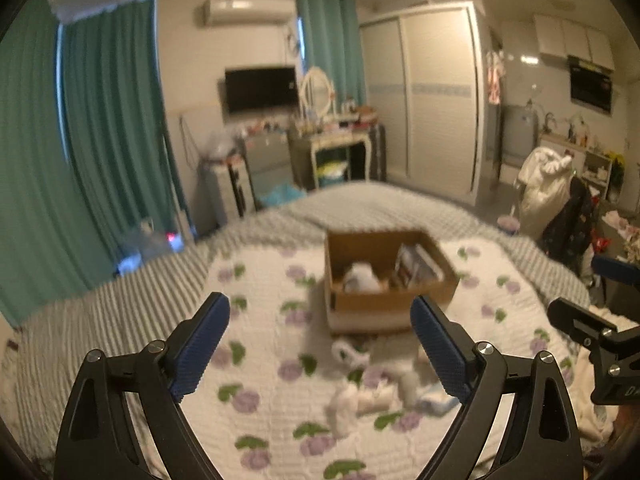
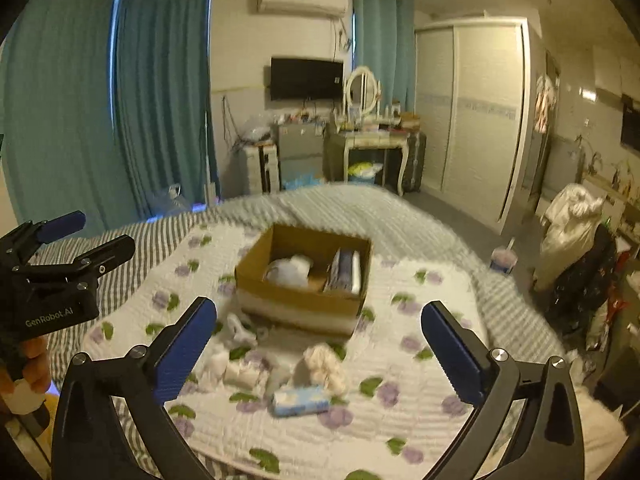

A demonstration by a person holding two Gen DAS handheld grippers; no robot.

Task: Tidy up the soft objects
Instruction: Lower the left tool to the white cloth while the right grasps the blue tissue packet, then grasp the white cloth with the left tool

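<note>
The left gripper (image 1: pixel 320 344) is held above the bed (image 1: pixel 132 292), its blue fingers (image 1: pixel 202 350) spread wide with nothing between them. On the floral quilt (image 2: pixel 400 432), a scatter of small white soft items (image 2: pixel 236 368) is seen lying toward the near edge, just in front of a cardboard box (image 2: pixel 296 304); a cream fluffy bundle (image 2: pixel 326 366) and a pale blue packet (image 2: pixel 300 400) are placed beside them. Inside the box, a white soft object (image 2: pixel 290 270) is seen at the left and flat packages (image 2: pixel 346 270) stand at the right. The right gripper (image 2: pixel 320 350) is likewise held open and empty over the quilt.
</note>
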